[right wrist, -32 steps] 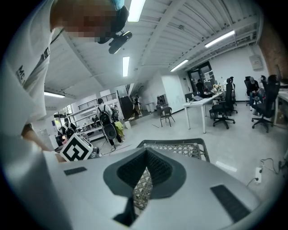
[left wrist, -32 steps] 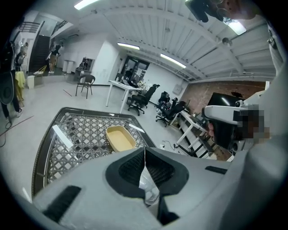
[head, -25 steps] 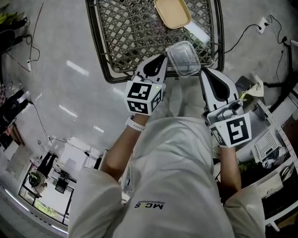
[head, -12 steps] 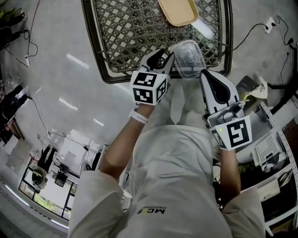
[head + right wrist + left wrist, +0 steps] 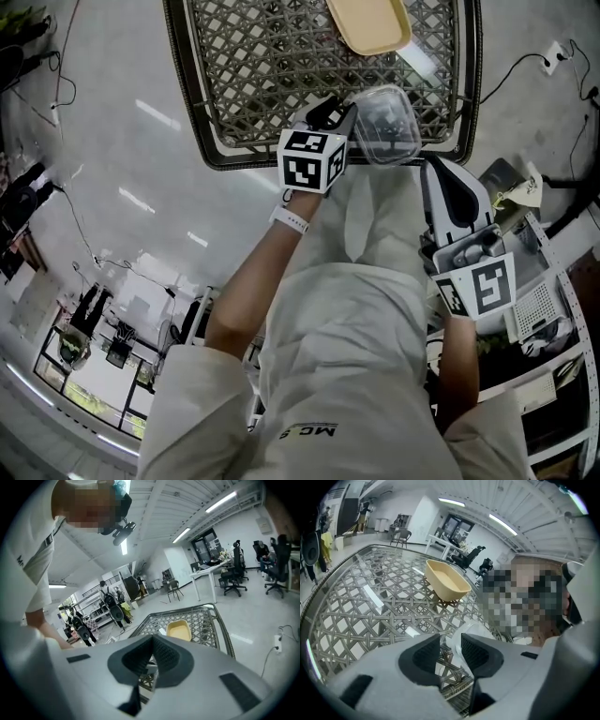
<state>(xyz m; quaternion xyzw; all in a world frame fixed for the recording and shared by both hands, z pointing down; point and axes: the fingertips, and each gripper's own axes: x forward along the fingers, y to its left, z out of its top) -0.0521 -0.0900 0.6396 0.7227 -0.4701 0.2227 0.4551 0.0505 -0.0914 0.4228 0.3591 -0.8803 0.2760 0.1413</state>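
My left gripper [image 5: 337,111] [image 5: 450,641] reaches over the near edge of a dark woven-lattice table [image 5: 253,84] [image 5: 356,616]. Its jaws stand a little apart, and the rim of a clear plastic container [image 5: 386,127] [image 5: 474,627] lies in the gap between them. The container sits at the table's near rim. A tan oblong tray [image 5: 367,23] [image 5: 447,581] [image 5: 178,630] rests farther back on the table. My right gripper [image 5: 433,164] [image 5: 151,644] hangs short of the table [image 5: 206,620], to the right of the container. It is shut with nothing in it.
A white strip [image 5: 412,56] lies on the table beside the tray. Cables [image 5: 553,47] run over the floor at the right. A cluttered shelf [image 5: 539,300] stands close by my right arm. Desks and office chairs [image 5: 232,581] are far off.
The left gripper has carried the clear container forward over the table edge, and its jaws have parted. The right gripper has dropped back from the container.
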